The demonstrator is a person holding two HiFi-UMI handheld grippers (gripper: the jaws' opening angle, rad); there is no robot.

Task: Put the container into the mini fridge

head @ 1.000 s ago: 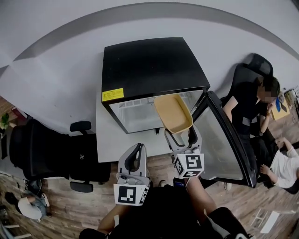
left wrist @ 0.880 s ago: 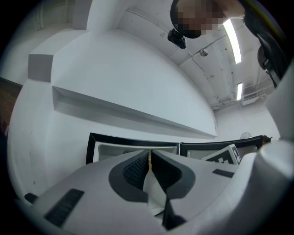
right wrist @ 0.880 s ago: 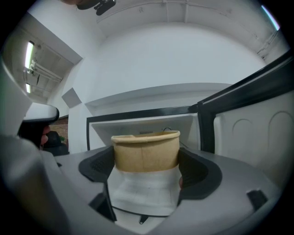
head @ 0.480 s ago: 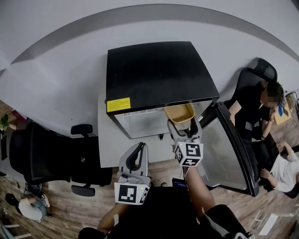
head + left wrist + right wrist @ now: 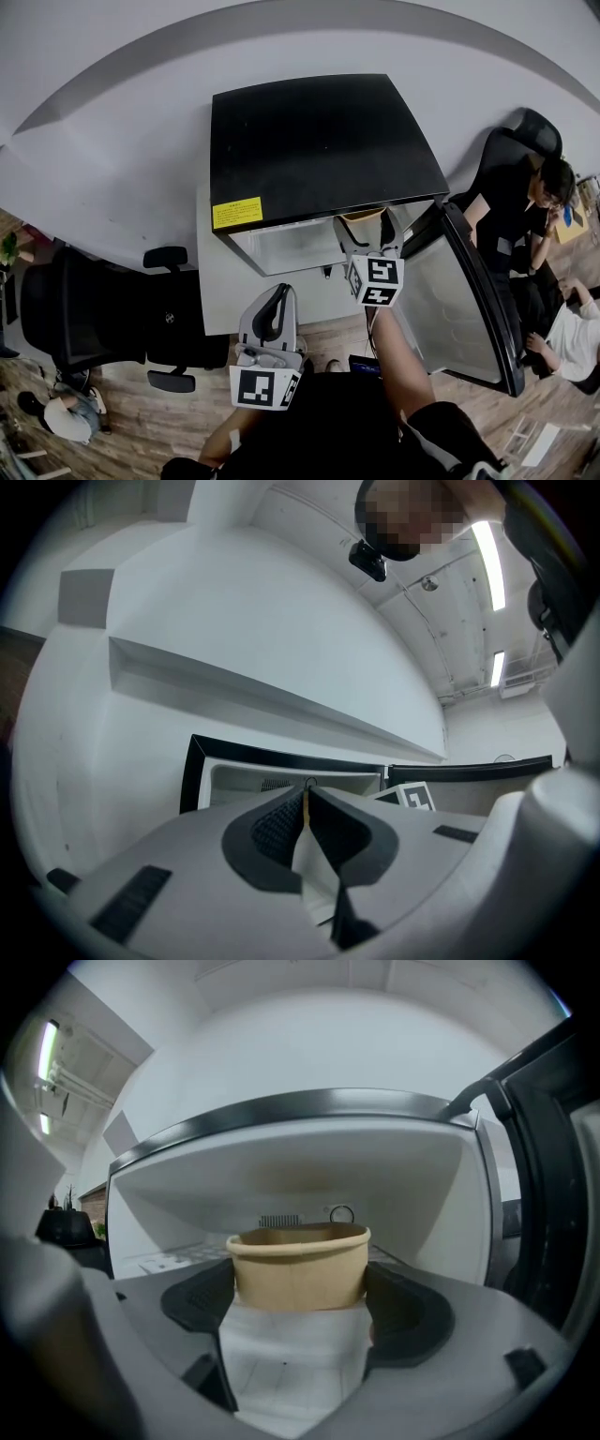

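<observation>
The container (image 5: 298, 1265) is gripped across its side walls by the right claw (image 5: 300, 1288) at the fridge (image 5: 319, 141) mouth. It is judged light, thin-walled and easily crushed. The left claw (image 5: 306, 810) is closed and empty.

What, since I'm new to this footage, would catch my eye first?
The black mini fridge fills the middle of the head view, its door swung open to the right. The right gripper holds a tan container between its jaws at the fridge's opening, while the left gripper sits below, shut and empty.
</observation>
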